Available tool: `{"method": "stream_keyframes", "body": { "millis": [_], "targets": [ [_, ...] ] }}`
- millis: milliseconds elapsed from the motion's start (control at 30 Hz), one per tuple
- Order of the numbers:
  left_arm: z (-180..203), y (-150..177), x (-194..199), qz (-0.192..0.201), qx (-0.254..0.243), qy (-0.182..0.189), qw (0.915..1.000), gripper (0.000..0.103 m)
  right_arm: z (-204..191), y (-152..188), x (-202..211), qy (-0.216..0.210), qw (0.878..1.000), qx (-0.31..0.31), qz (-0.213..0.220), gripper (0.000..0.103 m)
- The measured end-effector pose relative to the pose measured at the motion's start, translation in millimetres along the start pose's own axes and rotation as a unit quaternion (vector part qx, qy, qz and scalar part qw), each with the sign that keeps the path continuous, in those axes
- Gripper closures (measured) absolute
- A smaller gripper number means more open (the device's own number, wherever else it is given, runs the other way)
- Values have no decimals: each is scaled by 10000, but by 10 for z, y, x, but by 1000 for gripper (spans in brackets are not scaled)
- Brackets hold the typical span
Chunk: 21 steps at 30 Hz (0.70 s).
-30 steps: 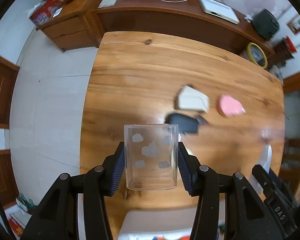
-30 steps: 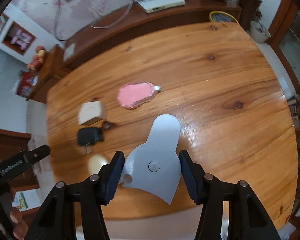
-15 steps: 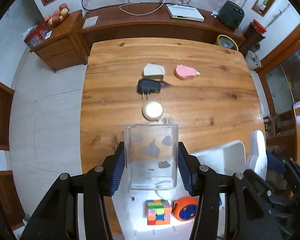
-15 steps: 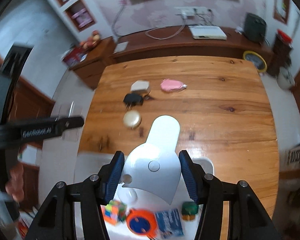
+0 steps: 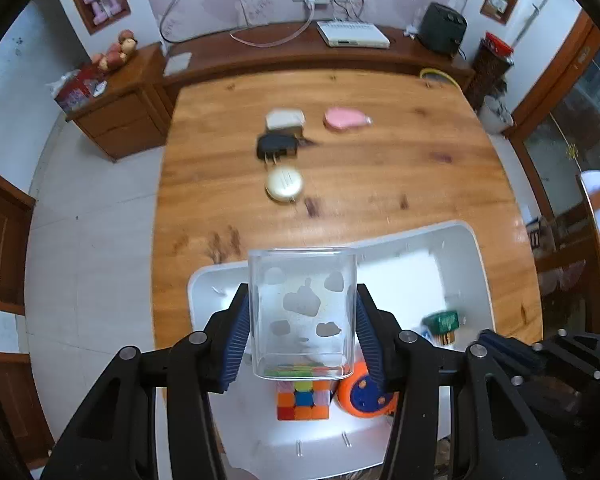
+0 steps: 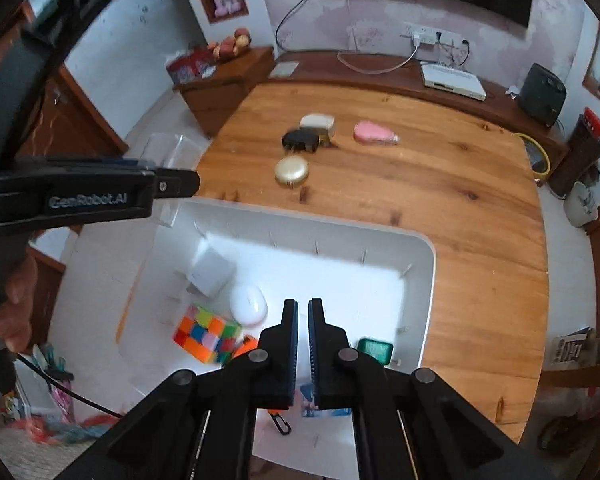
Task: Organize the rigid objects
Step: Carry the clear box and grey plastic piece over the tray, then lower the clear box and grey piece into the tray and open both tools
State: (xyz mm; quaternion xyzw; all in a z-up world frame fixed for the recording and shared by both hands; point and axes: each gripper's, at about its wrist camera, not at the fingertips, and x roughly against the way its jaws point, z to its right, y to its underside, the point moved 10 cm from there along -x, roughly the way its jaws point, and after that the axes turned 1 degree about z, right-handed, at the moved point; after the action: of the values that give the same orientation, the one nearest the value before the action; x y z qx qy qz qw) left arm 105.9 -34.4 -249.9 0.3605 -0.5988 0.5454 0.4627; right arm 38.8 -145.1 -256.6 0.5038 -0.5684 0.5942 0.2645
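My left gripper point(image 5: 303, 328) is shut on a clear plastic box point(image 5: 302, 312) with frosted shapes, held above the white tray point(image 5: 456, 240). My right gripper point(image 6: 303, 320) is shut and empty above the same tray point(image 6: 424, 264). In the tray lie a colour cube point(image 6: 206, 334), an orange round thing point(image 5: 364, 394), a white oval thing point(image 6: 248, 305), a white block point(image 6: 212, 272) and a green box point(image 6: 375, 351). On the wooden table point(image 6: 440, 184) beyond lie a gold round case point(image 6: 292, 171), a black charger point(image 6: 300, 142), a cream box point(image 6: 318, 122) and a pink case point(image 6: 374, 133).
The left gripper's body point(image 6: 88, 192) and the hand that holds it cross the left of the right wrist view. A sideboard point(image 5: 300, 56) with a router and cables runs behind the table. A small cabinet point(image 5: 116, 112) stands at the far left corner.
The grey flat piece held in my right gripper is gone and its jaws have closed. Both grippers have drawn back over the tray; the left one still holds the clear box.
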Motion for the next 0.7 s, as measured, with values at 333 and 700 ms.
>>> {"method": "stream_keyframes", "body": {
  "millis": [333,700],
  "targets": [
    [1,536,-507,-515,-81,-128,9986,50,-165,350,-343,77,9983,345,-462,98],
    [35,712,-535,-493,-350,9,9982,14,-213,536,-472,235,9957,443,-778,79]
  ]
}}
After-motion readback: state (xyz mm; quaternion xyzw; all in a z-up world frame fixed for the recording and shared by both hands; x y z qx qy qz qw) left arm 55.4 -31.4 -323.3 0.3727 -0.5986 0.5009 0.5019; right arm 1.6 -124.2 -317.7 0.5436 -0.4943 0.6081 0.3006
